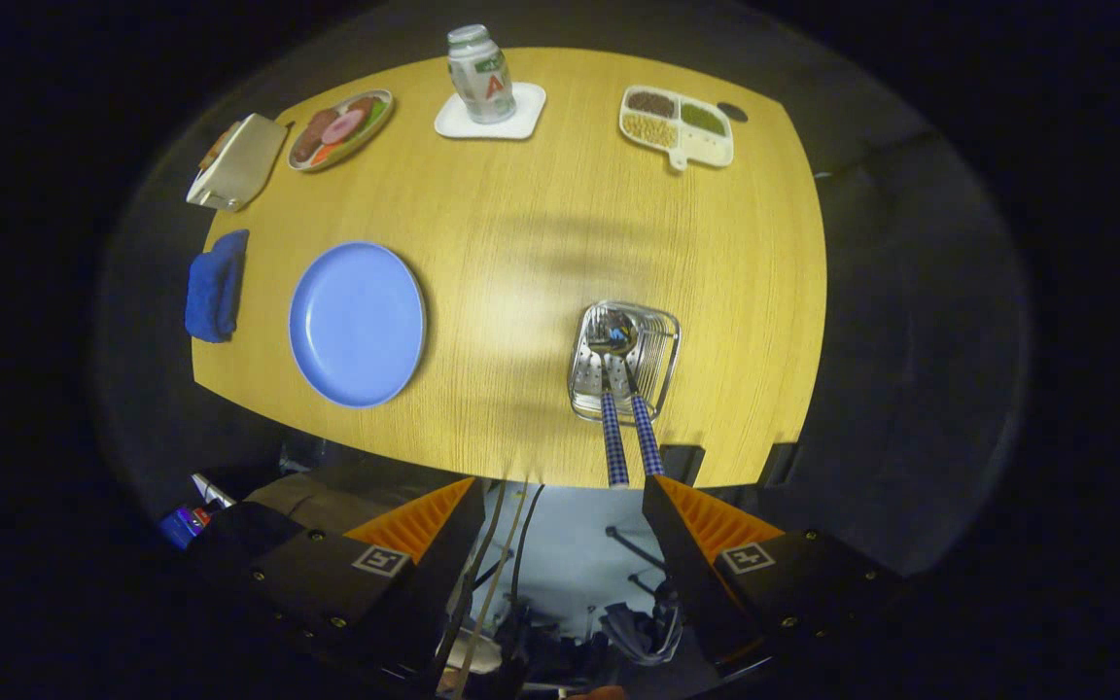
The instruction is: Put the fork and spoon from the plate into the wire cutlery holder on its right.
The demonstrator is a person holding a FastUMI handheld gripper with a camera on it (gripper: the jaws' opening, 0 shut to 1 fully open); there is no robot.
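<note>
Tool (565,506) gapes wide short of table edge (521,476), holder (624,362) beyond.

On the table (521,243), the fork (607,408) and spoon (630,389) lie in the wire cutlery holder (662,355), right of the plate (358,323). A cloth (215,285) lies left of the plate. Along the far edge stand a box (237,162), food dish (340,128), bottle (480,73) on a coaster (526,117), and divided tray (679,126). The hand-held gripper (560,530) hangs open off the near edge.
</note>
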